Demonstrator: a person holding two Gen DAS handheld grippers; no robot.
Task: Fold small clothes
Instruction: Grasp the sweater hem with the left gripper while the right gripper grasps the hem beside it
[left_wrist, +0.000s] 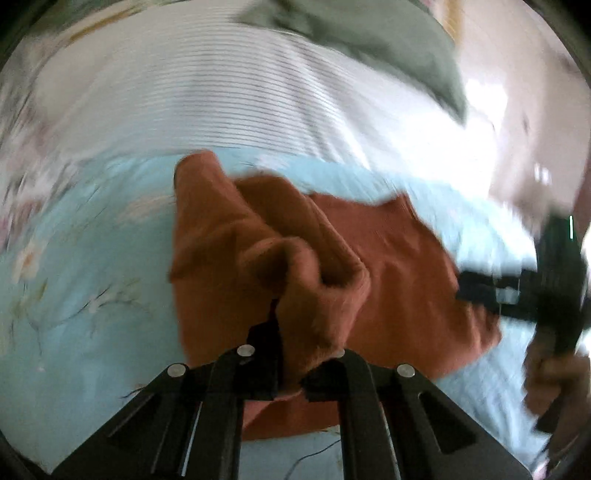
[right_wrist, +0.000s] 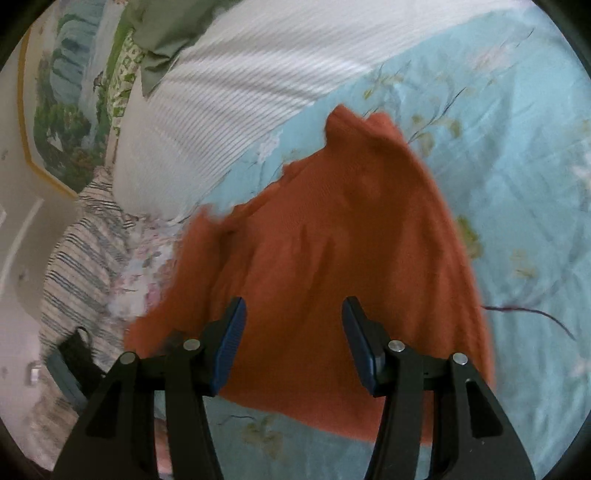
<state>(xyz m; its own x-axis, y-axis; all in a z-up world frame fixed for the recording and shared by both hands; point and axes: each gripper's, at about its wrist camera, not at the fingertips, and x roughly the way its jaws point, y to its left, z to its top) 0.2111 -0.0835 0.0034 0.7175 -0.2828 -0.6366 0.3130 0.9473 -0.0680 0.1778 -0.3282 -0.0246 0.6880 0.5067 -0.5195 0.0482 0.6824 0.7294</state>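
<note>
Rust-orange knit garment (right_wrist: 332, 251) is spread out on the light blue floral bedsheet (right_wrist: 517, 184), with one part of it bunched up and lifted off the bed. The left gripper (left_wrist: 291, 365) has that bunch: in the left wrist view a thick wad of the orange fabric (left_wrist: 314, 295) sits right between its black fingers (left_wrist: 258, 354), which are pressed in on it from both sides. Rest of the garment trails away flat toward the right side of that view.

The right gripper (right_wrist: 291, 343) is above the near part of the same garment, and its fingers with the ribbed blue pads (right_wrist: 231, 343) are spread wide with nothing between them, just orange cloth showing below the gap. Can't tell if the tips are touching the fabric or not.

Behind the garment there's a white pillow with thin dark stripes (right_wrist: 229, 96), and a grey-green cloth (right_wrist: 162, 44) bunched at its far edge. Off to the left in the right wrist view is a blue-and-white striped blanket (right_wrist: 74, 266). The left wrist view is pretty motion-blurred, but you can make out the right gripper (left_wrist: 480, 291) at the far right edge of the garment.
</note>
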